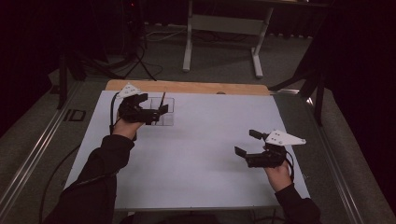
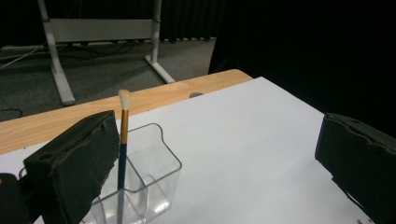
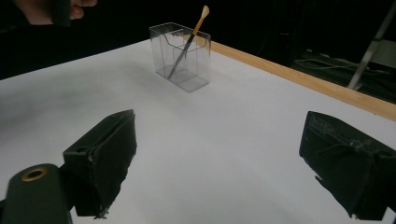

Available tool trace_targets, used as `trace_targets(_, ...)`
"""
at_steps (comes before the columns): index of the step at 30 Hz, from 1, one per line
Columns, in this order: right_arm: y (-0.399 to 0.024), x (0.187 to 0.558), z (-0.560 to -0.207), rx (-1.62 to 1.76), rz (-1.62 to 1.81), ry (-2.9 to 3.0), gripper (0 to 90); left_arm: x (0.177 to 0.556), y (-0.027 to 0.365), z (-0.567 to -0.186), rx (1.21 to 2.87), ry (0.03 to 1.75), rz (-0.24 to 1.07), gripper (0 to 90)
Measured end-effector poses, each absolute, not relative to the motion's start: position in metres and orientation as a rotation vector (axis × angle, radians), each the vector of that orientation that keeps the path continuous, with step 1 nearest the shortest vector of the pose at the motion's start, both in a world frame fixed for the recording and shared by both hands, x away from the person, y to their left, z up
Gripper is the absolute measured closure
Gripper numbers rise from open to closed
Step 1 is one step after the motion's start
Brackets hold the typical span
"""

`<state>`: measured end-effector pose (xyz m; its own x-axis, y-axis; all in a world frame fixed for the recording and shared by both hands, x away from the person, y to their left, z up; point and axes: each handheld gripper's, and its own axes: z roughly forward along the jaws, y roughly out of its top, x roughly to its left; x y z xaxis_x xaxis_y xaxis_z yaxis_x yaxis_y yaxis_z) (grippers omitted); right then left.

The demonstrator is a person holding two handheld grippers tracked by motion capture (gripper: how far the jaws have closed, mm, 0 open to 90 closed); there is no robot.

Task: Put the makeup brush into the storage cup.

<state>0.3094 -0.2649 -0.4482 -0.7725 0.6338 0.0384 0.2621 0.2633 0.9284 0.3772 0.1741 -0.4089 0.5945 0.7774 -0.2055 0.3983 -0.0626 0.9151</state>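
Note:
A clear plastic holder (image 1: 166, 116) with compartments stands at the back left of the white table cover (image 1: 201, 158). A thin brush (image 1: 162, 101) leans upright in it, pale bristles up. My left gripper (image 1: 152, 105) hovers right beside the holder, open, nothing between its jaws. In the left gripper view the brush (image 2: 123, 140) and holder (image 2: 156, 163) sit just by the left jaw of that gripper (image 2: 219, 140). My right gripper (image 1: 247, 142) is open over the right front of the cover, far from the holder (image 3: 182, 56) and brush (image 3: 194, 35); this gripper (image 3: 222, 135) holds nothing.
A wooden table edge (image 1: 187, 87) runs along the back of the cover. Behind it, on the grey floor, stands a white table frame (image 1: 189, 46). Cables lie on the floor at the left. The other hand (image 3: 44, 9) shows at the top left of the right gripper view.

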Motion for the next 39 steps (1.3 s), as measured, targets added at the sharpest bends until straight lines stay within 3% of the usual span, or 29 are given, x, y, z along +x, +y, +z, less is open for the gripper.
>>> trace_targets(16, -0.265, 0.31, -0.448, 0.821, 1.515, 2.194, 10.9, 0.335, 0.184, -0.405, 1.709, 0.868, 0.386, 0.2)
trace_targets(39, -0.264, 0.311, -0.448, 0.827, 1.519, 2.201, 10.9, 0.288, 0.191, -0.444, 1.752, 0.782, 0.332, 0.3)
